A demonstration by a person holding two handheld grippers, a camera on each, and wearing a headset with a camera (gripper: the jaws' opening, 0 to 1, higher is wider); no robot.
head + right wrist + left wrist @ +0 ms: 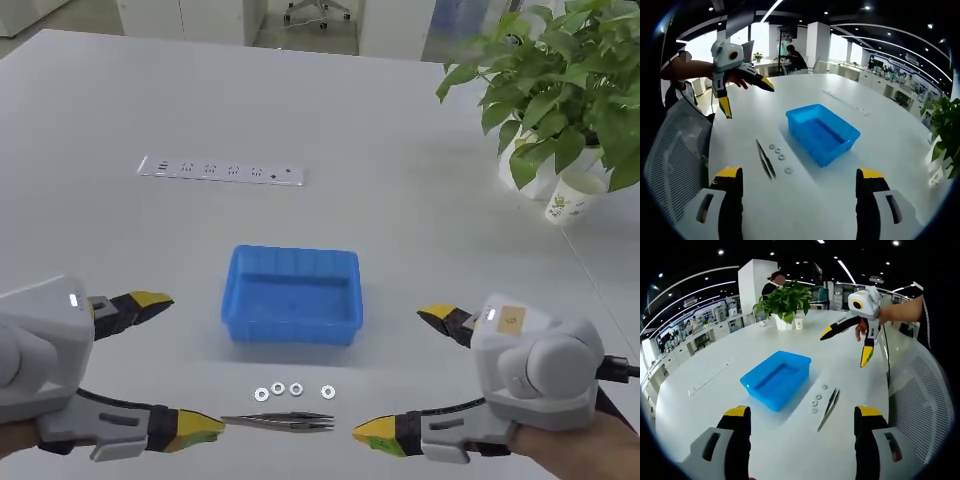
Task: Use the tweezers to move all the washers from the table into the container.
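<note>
Entry: you are holding both grippers low over the table [420,190], one on each side of the work. The left gripper [178,362] is standing with its jaws spread wide and carrying nothing; the right gripper [395,372] is doing the same.

The tweezers [278,421] are lying flat on the table between the two grippers, at the edge nearest you. Four washers [296,388] are sitting in a loose row just beyond the tweezers, three close together and one a little apart toward your right. The blue container [290,328] is sitting open-topped just beyond the washers.

Handling, as judged: the tweezers are looking like thin, light, stiff metal with some spring. They are probably slick in the jaws and are lying flush with the table. A pinch across both arms near mid-length, leaving the tips free, seems best. Which end carries the tips is too small to tell. The washers are looking tiny, flat and light, so likely to skid; nipping one by its rim seems the safest hold.
</note>
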